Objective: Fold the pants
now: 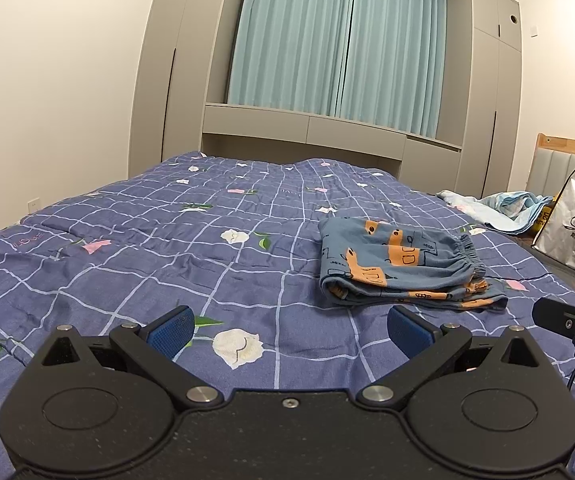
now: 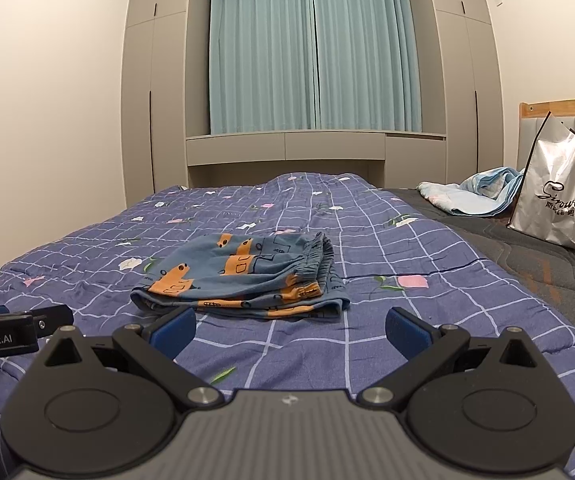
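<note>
The pants (image 2: pixel 243 276) lay folded mid-bed (image 1: pixel 127 248); both the left gripper (image 1: pixel 289 332) and the right gripper (image 2: pixel 289 330) hung back, jaws wide and empty, seemingly finished.

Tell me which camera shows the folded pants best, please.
The right wrist view: the pants lie near the middle, straight ahead of the open right gripper. The left wrist view shows them whole too, but off to the right.
</note>
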The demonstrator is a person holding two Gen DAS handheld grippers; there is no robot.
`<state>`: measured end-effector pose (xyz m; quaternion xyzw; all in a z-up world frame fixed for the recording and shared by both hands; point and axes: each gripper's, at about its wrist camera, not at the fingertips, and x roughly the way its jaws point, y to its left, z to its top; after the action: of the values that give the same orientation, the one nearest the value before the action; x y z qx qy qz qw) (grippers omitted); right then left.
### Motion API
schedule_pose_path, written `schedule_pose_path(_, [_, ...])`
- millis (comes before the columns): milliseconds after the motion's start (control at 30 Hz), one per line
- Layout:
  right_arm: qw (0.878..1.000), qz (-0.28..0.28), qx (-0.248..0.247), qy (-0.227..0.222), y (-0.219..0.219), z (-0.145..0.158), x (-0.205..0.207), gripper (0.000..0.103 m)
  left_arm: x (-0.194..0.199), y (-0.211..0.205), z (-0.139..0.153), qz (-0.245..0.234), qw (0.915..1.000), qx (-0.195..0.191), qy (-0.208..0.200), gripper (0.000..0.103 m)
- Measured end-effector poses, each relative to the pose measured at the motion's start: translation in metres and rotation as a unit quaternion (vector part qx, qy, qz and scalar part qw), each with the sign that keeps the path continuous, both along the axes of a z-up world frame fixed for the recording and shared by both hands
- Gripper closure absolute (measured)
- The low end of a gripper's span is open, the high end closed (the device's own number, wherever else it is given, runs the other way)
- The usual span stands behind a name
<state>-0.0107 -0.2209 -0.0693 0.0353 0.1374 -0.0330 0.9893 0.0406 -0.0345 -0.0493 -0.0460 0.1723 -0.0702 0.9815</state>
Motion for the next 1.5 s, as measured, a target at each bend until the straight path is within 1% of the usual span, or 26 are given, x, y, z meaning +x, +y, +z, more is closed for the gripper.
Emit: schedule_pose_path(1500, [1.0,-0.002,0.0,0.004,-0.0001,-0.0001,0.0003,0.0,-0.0007,0.0001,-0.0001,-0.001,1.0,0.001,0.0,0.001])
